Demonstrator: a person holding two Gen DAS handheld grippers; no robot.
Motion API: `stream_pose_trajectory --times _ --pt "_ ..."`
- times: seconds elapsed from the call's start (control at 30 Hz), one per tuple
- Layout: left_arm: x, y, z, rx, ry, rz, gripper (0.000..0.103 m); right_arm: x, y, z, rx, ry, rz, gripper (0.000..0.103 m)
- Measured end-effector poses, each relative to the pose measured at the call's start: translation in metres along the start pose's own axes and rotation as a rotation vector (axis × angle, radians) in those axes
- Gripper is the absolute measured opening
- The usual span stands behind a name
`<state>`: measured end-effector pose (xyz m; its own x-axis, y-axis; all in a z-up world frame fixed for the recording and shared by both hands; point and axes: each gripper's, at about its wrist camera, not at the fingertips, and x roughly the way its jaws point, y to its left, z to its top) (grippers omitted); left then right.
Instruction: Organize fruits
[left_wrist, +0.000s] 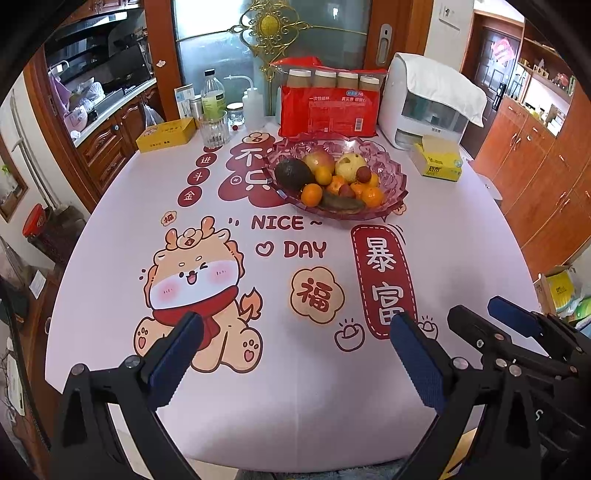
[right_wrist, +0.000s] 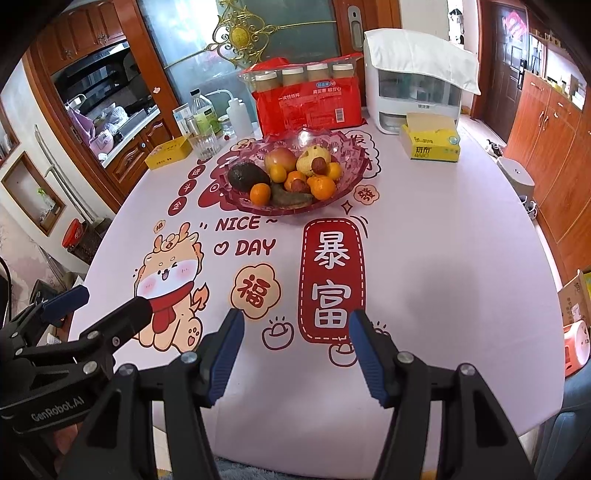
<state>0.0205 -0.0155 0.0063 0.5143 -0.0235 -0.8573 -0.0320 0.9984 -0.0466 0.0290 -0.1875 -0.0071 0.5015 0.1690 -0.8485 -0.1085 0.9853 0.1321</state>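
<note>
A clear pink glass fruit bowl (left_wrist: 391, 186) (right_wrist: 351, 173) stands past the middle of the table. It holds a dark avocado (left_wrist: 292, 173) (right_wrist: 245, 178), an apple (left_wrist: 320, 161) (right_wrist: 280, 158), a pale pear (left_wrist: 350, 167) (right_wrist: 308, 162), several oranges (left_wrist: 311, 194) (right_wrist: 322, 187) and small red fruits. My left gripper (left_wrist: 295, 332) hangs open over the near table edge with nothing between its fingers. My right gripper (right_wrist: 295, 328) is open and empty beside it; its fingers (left_wrist: 513, 317) show at the right of the left wrist view.
Behind the bowl stand a red pack of paper cups (left_wrist: 328, 107), a white appliance under a cloth (left_wrist: 424, 107), a yellow tissue box (left_wrist: 437, 160), a yellow box (left_wrist: 166, 134), a glass (left_wrist: 214, 129) and bottles (left_wrist: 212, 96). The printed tablecloth (left_wrist: 295, 288) covers the table.
</note>
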Motion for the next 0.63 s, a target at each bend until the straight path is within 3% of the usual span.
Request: stream_pose_trajectory --times 0.63 --pt "0.0097 -0.0028 0.0019 0.008 0.041 0.004 0.100 0.0072 -0.0060 -0.0034 0.012 0.022 0.003 0.060"
